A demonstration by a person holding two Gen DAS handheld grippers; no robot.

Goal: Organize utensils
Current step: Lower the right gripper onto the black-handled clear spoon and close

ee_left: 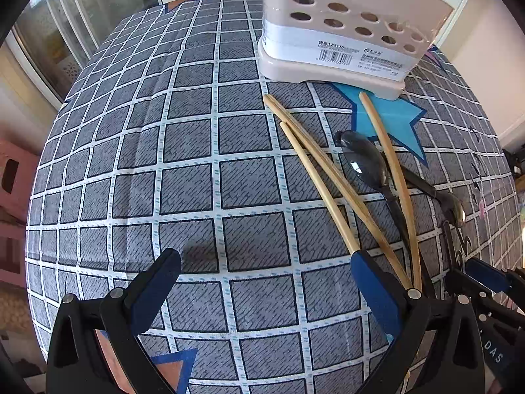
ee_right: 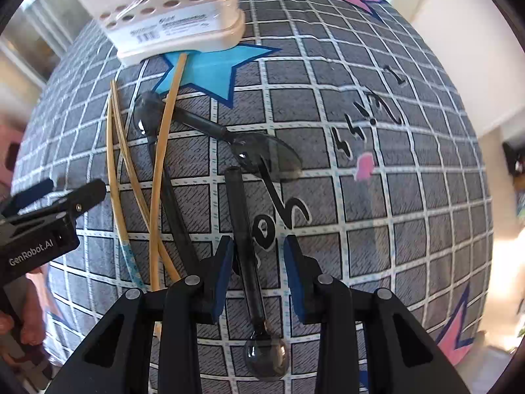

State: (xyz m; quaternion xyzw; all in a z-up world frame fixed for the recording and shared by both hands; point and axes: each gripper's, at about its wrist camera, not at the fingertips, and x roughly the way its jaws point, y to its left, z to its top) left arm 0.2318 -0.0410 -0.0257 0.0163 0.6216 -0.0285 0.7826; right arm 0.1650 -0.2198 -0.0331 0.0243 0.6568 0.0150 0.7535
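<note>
Straddling dark spoon [ee_right: 244, 246], right gripper [ee_right: 257, 256] unclenched, one pad touching | left gripper [ee_left: 265, 279] released, over cloth [ee_left: 131, 164] | chopsticks [ee_left: 328, 177] cross spoons | holder [ee_left: 344, 32] behind

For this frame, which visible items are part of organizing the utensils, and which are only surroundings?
Part of the job:
- three bamboo chopsticks
- dark spoons, one with its handle between the right gripper's fingers
- perforated utensil holder
- left gripper, open over bare cloth

Just surroundings:
- checked tablecloth with star prints
- pink stool beside the table
</note>
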